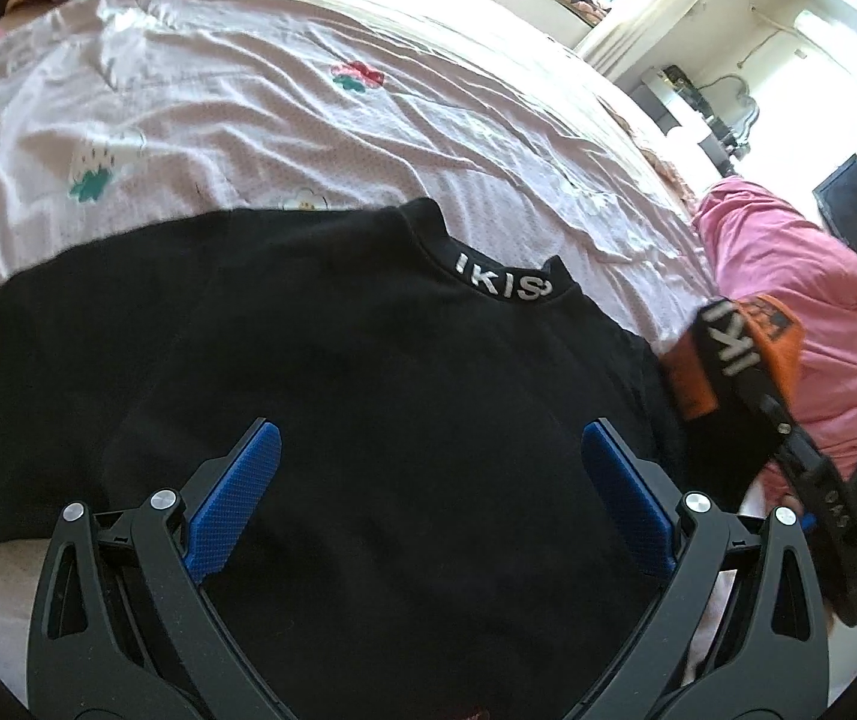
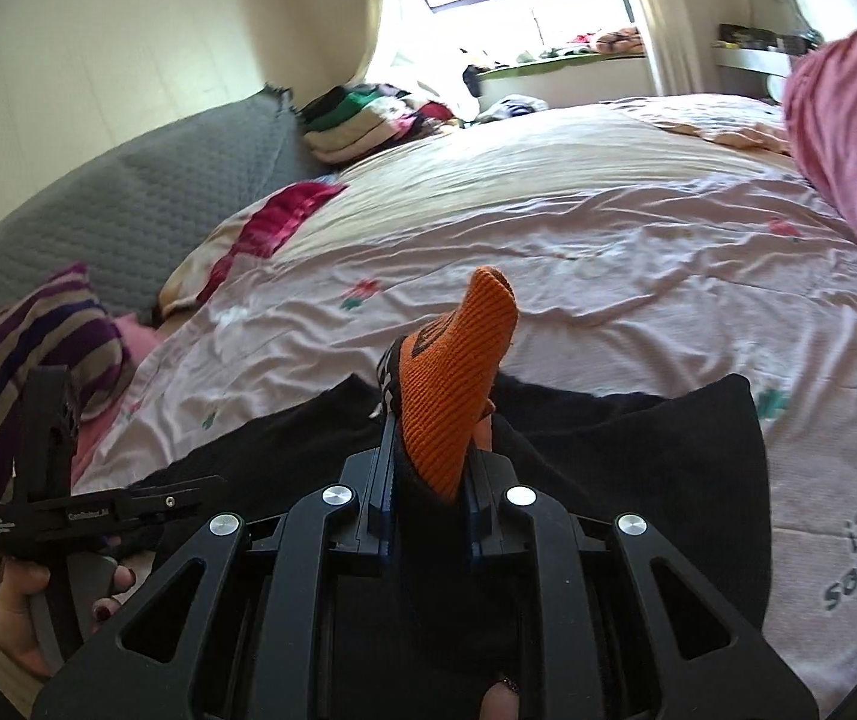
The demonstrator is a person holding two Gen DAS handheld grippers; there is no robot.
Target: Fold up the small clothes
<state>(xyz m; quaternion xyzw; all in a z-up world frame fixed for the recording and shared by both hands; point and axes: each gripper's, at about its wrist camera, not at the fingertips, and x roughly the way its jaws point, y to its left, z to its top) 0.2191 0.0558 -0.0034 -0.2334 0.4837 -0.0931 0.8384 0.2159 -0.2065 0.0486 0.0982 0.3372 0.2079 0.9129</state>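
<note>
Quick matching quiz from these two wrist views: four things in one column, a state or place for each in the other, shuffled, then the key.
1. left gripper
2. right gripper
3. black shirt
4. striped pillow

A. lies flat on the bed sheet
B. open, above black cloth
C. at the bed's edge, beside the grey quilt
D. shut on the orange cuff

Pairs: 1-B, 2-D, 3-A, 4-C

The orange cuff sticks up between the right gripper's fingers; the bed sheet is pale pink; the grey quilt lies behind the pillow.

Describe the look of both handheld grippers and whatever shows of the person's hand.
Both the left gripper and the right gripper have black plastic linkage arms, silver pivot bolts and blue textured finger pads. The left hand has dark-painted nails and a pale cuff.
</note>
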